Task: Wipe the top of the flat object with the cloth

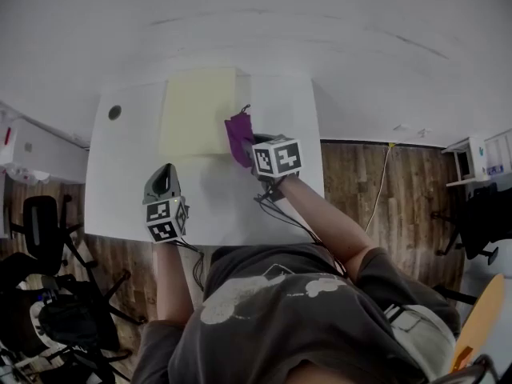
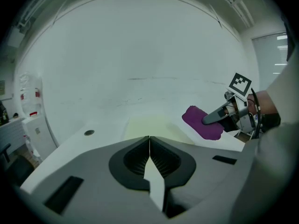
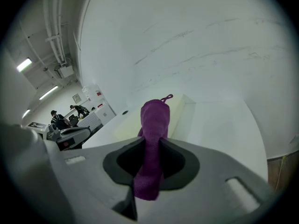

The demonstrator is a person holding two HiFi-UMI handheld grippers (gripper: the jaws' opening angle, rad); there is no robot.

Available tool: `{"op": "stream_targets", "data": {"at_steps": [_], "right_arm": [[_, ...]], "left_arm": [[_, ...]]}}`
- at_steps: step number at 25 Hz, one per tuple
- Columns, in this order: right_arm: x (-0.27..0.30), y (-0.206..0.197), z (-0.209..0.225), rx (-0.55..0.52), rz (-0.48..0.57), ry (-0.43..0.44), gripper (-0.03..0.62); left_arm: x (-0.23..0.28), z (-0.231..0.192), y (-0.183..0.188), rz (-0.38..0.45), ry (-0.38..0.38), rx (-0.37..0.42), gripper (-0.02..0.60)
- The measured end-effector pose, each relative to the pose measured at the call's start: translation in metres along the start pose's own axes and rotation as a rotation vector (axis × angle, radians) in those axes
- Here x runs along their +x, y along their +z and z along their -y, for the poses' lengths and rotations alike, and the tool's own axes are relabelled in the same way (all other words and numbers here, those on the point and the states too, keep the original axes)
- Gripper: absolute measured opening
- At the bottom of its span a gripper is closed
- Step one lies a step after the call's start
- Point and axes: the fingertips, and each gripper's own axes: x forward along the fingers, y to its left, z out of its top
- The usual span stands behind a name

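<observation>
- White desk (image 1: 120, 206), white wall behind.
- Pale yellow flat object (image 1: 196, 110) lies on the far part of the desk, purple cloth (image 1: 238, 138) at its right edge.
- Right tool (image 3: 150, 153) is clamped on the cloth. Left tool (image 2: 149, 146) is closed and empty, near-left.
- Likely step: wipe starting. Next: press cloth down, sweep left.
- No readable text.

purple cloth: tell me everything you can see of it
The cloth is purple, soft and fuzzy-looking, bunched into a narrow roll, with a small loop at its far end. The right gripper is shut on its middle, and a short tail sticks out behind the jaws. It sits over the right edge of the pale yellow flat object; contact there cannot be told.
</observation>
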Motion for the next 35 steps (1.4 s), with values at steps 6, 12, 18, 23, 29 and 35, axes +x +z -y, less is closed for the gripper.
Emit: {"op": "stream_targets", "data": {"at_steps": [6,12,18,23,29,35], "right_arm": [[-0.025,-0.001,0.005,-0.054,-0.007,0.076,0.074],[-0.056,-0.012,0.005,-0.103,-0.021,0.175,0.074],[-0.093,-0.034,0.01,-0.175,-0.053,0.27,0.074],[-0.114,-0.059,0.003,-0.281,-0.083,0.336,0.074],[-0.125,-0.081,-0.015,-0.376,-0.093,0.363,0.074],[-0.13,-0.101,-0.029,-0.406,-0.105,0.373,0.074]], "left_arm": [[-0.027,0.054,0.01,0.027,0.011,-0.033,-0.003],[-0.055,0.101,0.007,0.028,0.064,-0.072,-0.003],[-0.098,0.152,0.004,0.044,0.162,-0.107,-0.003],[-0.146,0.177,-0.006,0.069,0.261,-0.165,-0.003],[-0.187,0.192,-0.035,0.071,0.315,-0.25,-0.003],[-0.211,0.207,-0.056,0.099,0.334,-0.29,-0.003]]}}
